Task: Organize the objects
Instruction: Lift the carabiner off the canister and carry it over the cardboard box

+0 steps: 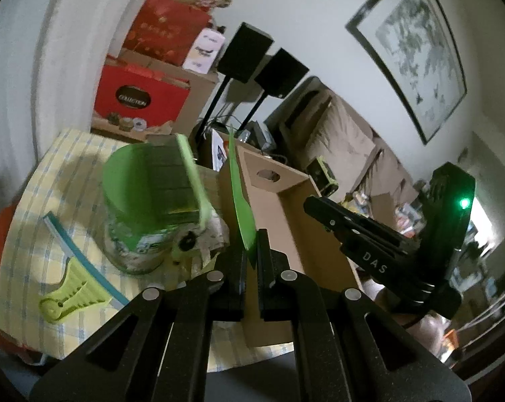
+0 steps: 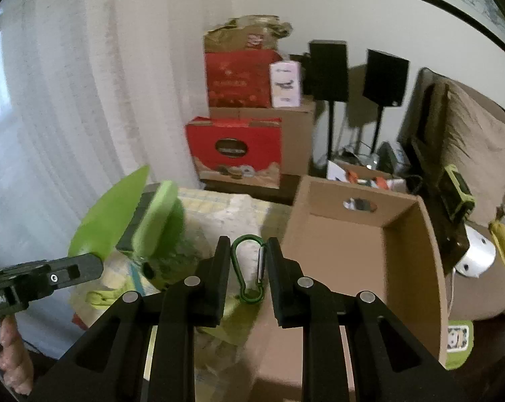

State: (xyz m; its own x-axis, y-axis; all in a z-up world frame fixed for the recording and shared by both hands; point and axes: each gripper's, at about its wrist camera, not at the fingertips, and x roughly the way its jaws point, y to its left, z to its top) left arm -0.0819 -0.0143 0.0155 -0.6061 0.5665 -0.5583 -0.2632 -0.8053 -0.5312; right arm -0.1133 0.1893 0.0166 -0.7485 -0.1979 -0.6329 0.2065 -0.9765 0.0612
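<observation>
We see a surface covered by a yellow-and-blue checked cloth (image 1: 65,174), its weave pale and a little rumpled. On it, in the left wrist view, a jar with a green lid (image 1: 135,221) stands near the centre of the cloth. At about 7 o'clock from the jar lies a lime-green clip (image 1: 73,301), and a teal strip (image 1: 81,258) runs just beside the clip, between it and the jar. At 3 o'clock from the jar sits an open cardboard box (image 1: 282,181) with an oval handle hole in its end wall, near the cloth's right edge.
</observation>
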